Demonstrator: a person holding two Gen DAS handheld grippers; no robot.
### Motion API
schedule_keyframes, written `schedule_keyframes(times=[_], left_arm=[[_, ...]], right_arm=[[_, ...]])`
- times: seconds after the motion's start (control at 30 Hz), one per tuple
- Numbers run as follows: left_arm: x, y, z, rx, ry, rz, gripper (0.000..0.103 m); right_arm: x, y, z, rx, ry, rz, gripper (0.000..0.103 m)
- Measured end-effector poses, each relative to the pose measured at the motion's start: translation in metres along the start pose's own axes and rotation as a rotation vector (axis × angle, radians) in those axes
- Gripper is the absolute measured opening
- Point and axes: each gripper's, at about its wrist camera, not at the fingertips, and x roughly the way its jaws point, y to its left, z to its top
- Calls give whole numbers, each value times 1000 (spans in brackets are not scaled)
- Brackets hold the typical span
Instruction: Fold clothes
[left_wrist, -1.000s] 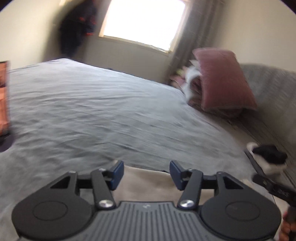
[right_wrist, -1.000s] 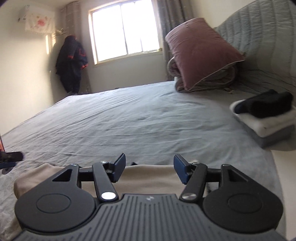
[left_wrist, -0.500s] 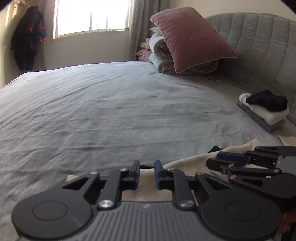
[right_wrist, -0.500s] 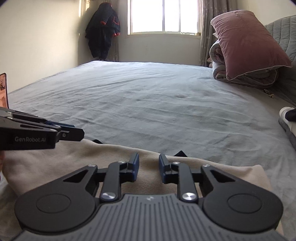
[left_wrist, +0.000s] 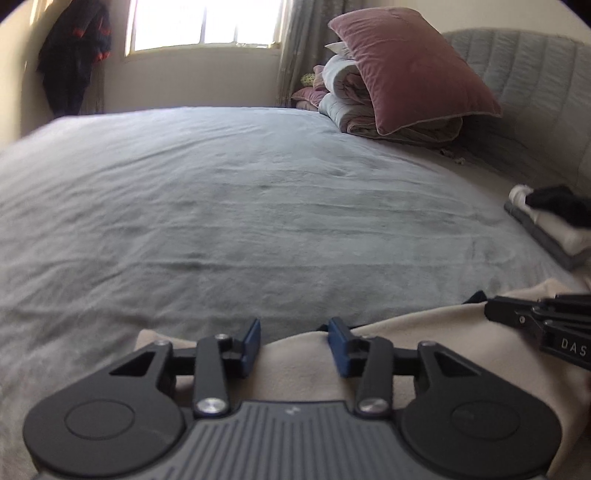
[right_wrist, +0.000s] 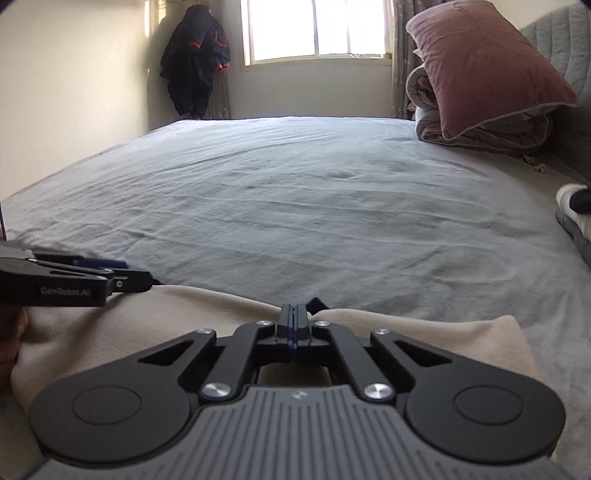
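The beige cloth (right_wrist: 424, 332) lies on the near edge of the bed (right_wrist: 295, 192), under both my hands: my right fingers (right_wrist: 294, 325) have just closed tight together at its far edge beside a dark flap, though I cannot see any fabric pinched between them, while my left fingers (left_wrist: 293, 343) have just been opening and stand apart over the edge, gripping nothing. I judge this the grasp before a fold, so next the left must close on the edge too, level with the right. The cloth's near part is hidden under my grippers, and the folded stack (left_wrist: 554, 225) is cut off
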Motion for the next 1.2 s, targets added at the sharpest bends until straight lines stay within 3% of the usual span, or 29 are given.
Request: schedule_keyframes(times=[0.57, 0.7, 0.83, 1.0, 1.1, 1.17, 1.2], left_arm=[[-22, 13, -13, 12, -31, 51, 42], [-29, 27, -20, -3, -42, 50, 39], [-38, 36, -31, -4, -67, 43, 39], [-44, 44, -32, -31, -74, 21, 39], [-50, 45, -31, -17, -70, 22, 40], [-56, 46, -29, -9, -65, 21, 42], [-60, 48, -28, -8, -60, 14, 46]], right_arm=[[-29, -69, -13, 149, -2, -200, 6], [-32, -80, -16, 208, -3, -177, 6], [-31, -75, -15, 177, -4, -194, 7], [-31, -56, -12, 97, -7, -254, 24], [-33, -45, -10, 40, -16, -269, 43], [-36, -40, -8, 31, -30, -279, 64], [-38, -39, -6, 32, -41, -284, 67]])
